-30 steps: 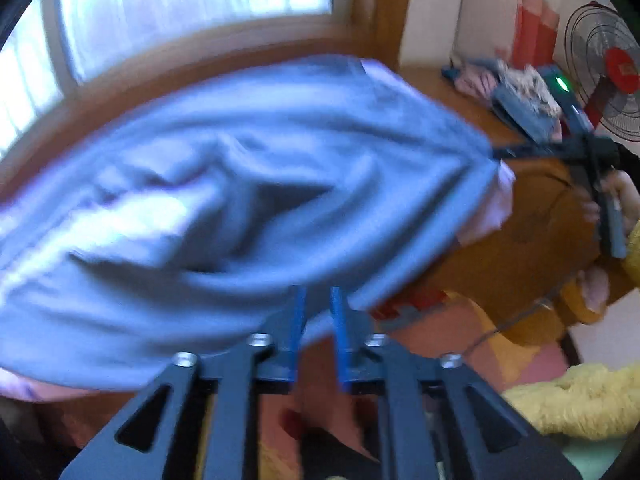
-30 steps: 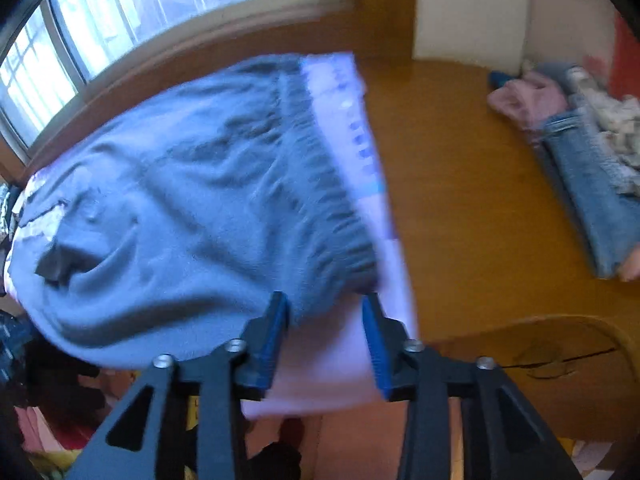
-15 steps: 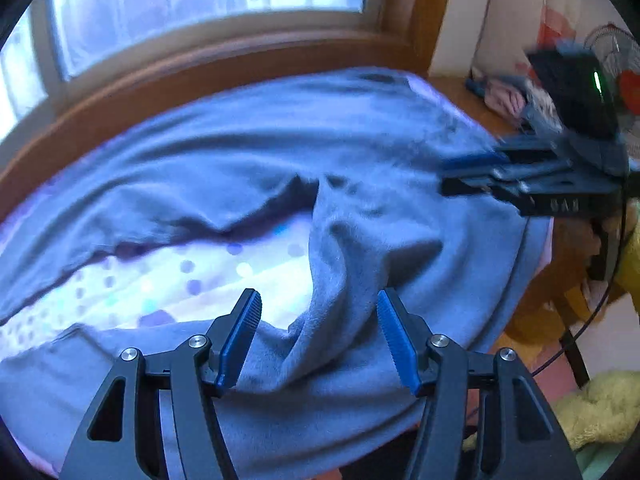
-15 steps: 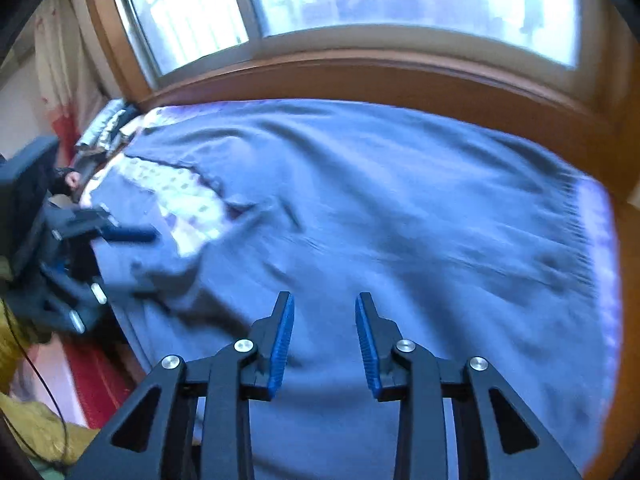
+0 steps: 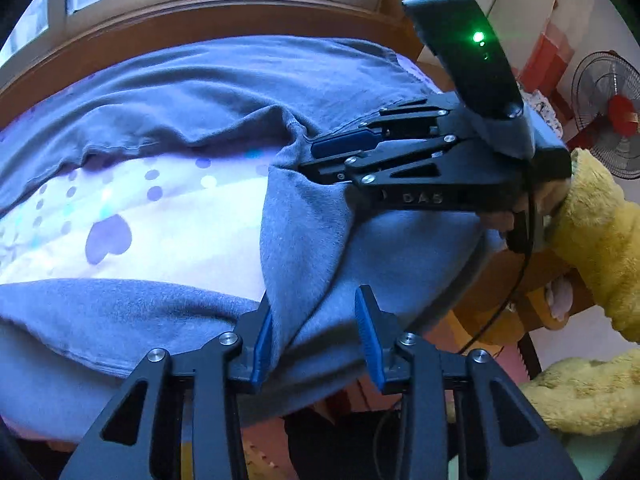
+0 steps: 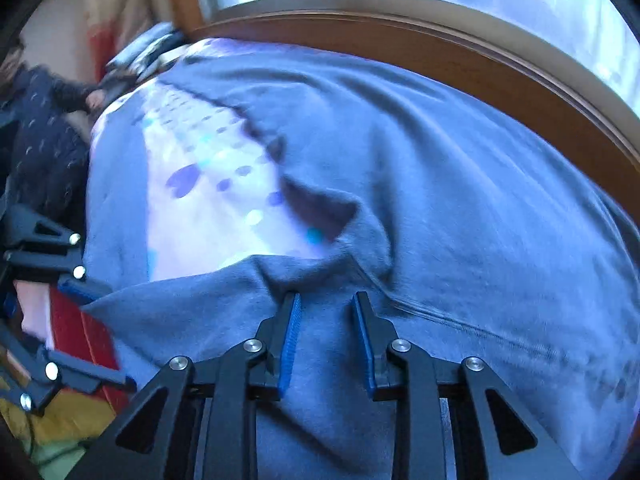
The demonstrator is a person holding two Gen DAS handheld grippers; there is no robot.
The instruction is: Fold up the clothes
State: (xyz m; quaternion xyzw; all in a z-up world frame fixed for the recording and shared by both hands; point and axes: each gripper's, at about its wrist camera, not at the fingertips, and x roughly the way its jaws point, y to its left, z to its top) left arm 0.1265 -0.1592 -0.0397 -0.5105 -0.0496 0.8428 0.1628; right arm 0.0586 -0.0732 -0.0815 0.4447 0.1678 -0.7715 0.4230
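Note:
A grey-blue fleece garment point(image 5: 192, 92) lies spread over a white sheet with purple hearts and dots point(image 5: 132, 216). My left gripper point(image 5: 316, 336) is open, its blue pads astride a raised fold of the garment near the table's near edge. My right gripper point(image 6: 326, 340) is open just above the garment point(image 6: 460, 184), near its crotch seam. The right gripper also shows in the left wrist view point(image 5: 320, 156), lying low over the cloth beside the fold. Part of the left gripper shows at the left edge of the right wrist view point(image 6: 76, 280).
A wooden window sill point(image 5: 200, 20) runs behind the garment. A standing fan point(image 5: 612, 116) is at the far right. A yellow fluffy sleeve point(image 5: 592, 240) holds the right gripper. Folded clothes point(image 6: 140, 52) lie at the far left. The wooden table edge point(image 5: 500, 280) drops off at right.
The garment was held up in the air a second ago and now lies flat on the sheet. Both grippers have let go and opened, then come down close over the cloth.

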